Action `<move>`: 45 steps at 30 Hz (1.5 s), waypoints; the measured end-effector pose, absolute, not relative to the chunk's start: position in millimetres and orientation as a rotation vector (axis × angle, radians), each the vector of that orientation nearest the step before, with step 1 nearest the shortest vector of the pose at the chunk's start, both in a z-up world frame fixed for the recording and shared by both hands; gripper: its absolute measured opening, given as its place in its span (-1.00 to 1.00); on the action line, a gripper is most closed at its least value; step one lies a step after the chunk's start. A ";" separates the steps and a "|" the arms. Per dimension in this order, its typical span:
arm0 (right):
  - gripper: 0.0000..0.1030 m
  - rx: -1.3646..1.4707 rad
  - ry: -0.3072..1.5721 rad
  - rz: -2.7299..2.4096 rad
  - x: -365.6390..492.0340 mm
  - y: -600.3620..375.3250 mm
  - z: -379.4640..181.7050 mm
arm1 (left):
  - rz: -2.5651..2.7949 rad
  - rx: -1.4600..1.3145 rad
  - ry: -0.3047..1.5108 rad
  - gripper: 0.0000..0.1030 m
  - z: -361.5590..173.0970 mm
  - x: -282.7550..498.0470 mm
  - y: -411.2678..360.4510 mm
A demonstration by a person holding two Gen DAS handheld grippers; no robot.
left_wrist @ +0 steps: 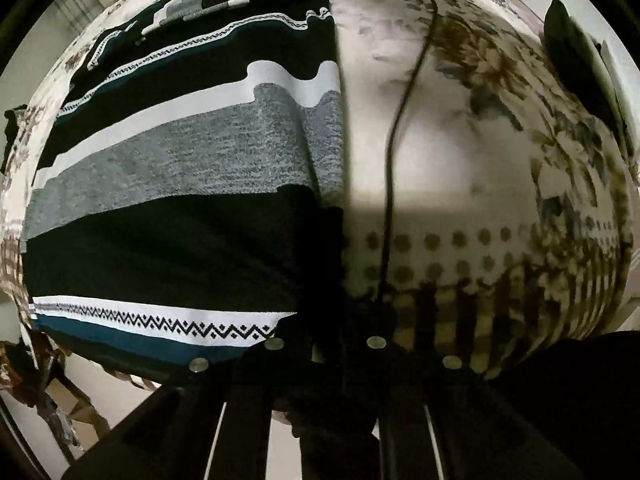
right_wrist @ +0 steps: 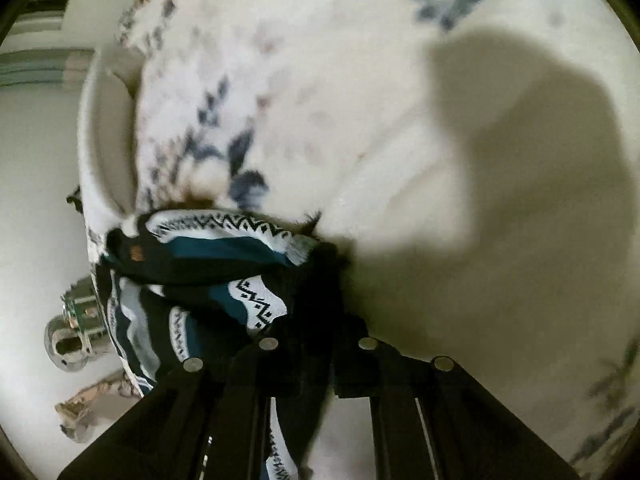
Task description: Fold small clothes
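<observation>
I've got the sweater spread on the bed, striped knit w/ black, grey, white and teal bands; its right edge runs straight up the left wrist view. Left tongs sit at the near hem corner, fingers close together w/ dark cloth bunched betw. them, so I read them as clamped on the knit, tho it's very dark there. A thin black cable trails over the floral sheet just beside that edge.

Right tongs are pinched shut on a gathered wad of the sweater, zigzag trim crumpled right at the tips, lifted off the bed. View is blurry.

Handling, my guess: soft, light, floppy knit, some stretch, not slippery, nothing fragile. It'll sag and bunch if I grab mid-panel, so best hold is at hem corners or side seams, both layers in the bite, keeping tension betw. the two grips. Cable could snag on the fold.
</observation>
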State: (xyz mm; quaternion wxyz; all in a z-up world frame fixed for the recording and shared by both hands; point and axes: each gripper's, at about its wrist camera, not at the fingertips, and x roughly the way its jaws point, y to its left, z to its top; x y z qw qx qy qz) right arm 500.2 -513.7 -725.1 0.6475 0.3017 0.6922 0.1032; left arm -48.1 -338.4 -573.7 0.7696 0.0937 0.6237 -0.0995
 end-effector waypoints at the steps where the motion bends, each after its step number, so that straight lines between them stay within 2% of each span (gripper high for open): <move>1: -0.73 0.702 1.593 0.254 502.9 -515.8 -724.7 | -0.216 0.192 1.353 -0.85 -572.5 -47.9 -335.7; 2: -0.66 0.716 1.612 0.276 503.1 -518.7 -722.2 | -0.213 0.178 1.354 -0.85 -571.8 -47.5 -331.3; 4: -0.13 0.708 1.623 0.296 494.0 -524.3 -713.1 | -0.206 0.159 1.359 -0.85 -569.7 -48.3 -325.2; 6: 0.18 0.703 1.637 0.329 471.2 -527.4 -703.5 | -0.191 0.125 1.373 -0.80 -568.7 -49.1 -318.4; 10: 0.19 0.675 1.747 0.412 395.6 -513.1 -701.9 | -0.098 -0.078 1.473 -0.73 -567.2 -50.4 -285.3; 11: 0.19 0.682 1.782 0.442 373.3 -506.6 -704.0 | -0.073 -0.131 1.479 -0.63 -565.1 -51.9 -274.2; 12: 0.19 0.692 1.812 0.466 352.2 -502.1 -705.6 | -0.029 -0.206 1.476 -0.35 -559.5 -55.0 -254.0; 15: 0.19 0.702 1.883 0.510 286.4 -484.1 -714.0 | 0.099 -0.385 1.432 0.16 -544.5 -63.9 -190.9; 20: 0.19 0.752 1.982 0.522 192.3 -446.7 -727.9 | 0.339 -0.536 1.357 0.18 -541.1 -67.4 -65.9; 24: 0.19 0.833 2.028 0.481 135.2 -420.3 -738.2 | 0.497 -0.587 1.222 0.18 -536.8 -66.8 38.2; 27: 0.19 0.896 2.007 0.457 103.9 -404.8 -735.9 | 0.525 -0.551 1.211 0.18 -551.5 -58.9 82.3; 30: 0.19 0.842 1.996 0.438 80.6 -395.0 -734.6 | 0.491 -0.567 1.238 0.18 -581.3 -42.3 104.8; 34: 0.19 0.761 1.965 0.347 57.3 -390.6 -728.0 | 0.429 -0.576 1.261 0.18 -607.9 -21.2 104.5; 35: 0.20 0.753 1.954 0.314 51.3 -390.9 -724.7 | 0.426 -0.563 1.250 0.17 -609.7 -18.7 103.7; 36: 0.20 0.754 1.938 0.282 43.4 -394.0 -721.2 | 0.420 -0.549 1.226 0.06 -609.0 -18.1 101.6; 37: 0.19 0.764 1.929 0.255 37.3 -398.2 -717.8 | 0.410 -0.533 1.209 -0.13 -608.6 -15.3 100.1; 38: 0.19 0.774 1.923 0.237 35.5 -399.8 -716.2 | 0.400 -0.510 1.202 -0.65 -607.5 -15.7 99.6; 39: 0.20 0.794 1.913 0.208 26.7 -402.9 -713.2 | 0.388 -0.482 1.196 -0.82 -604.0 -16.6 99.5; 45: 0.20 0.810 1.886 0.125 -3.3 -406.1 -696.8 | 0.340 -0.501 1.156 -0.88 -585.3 -24.5 124.3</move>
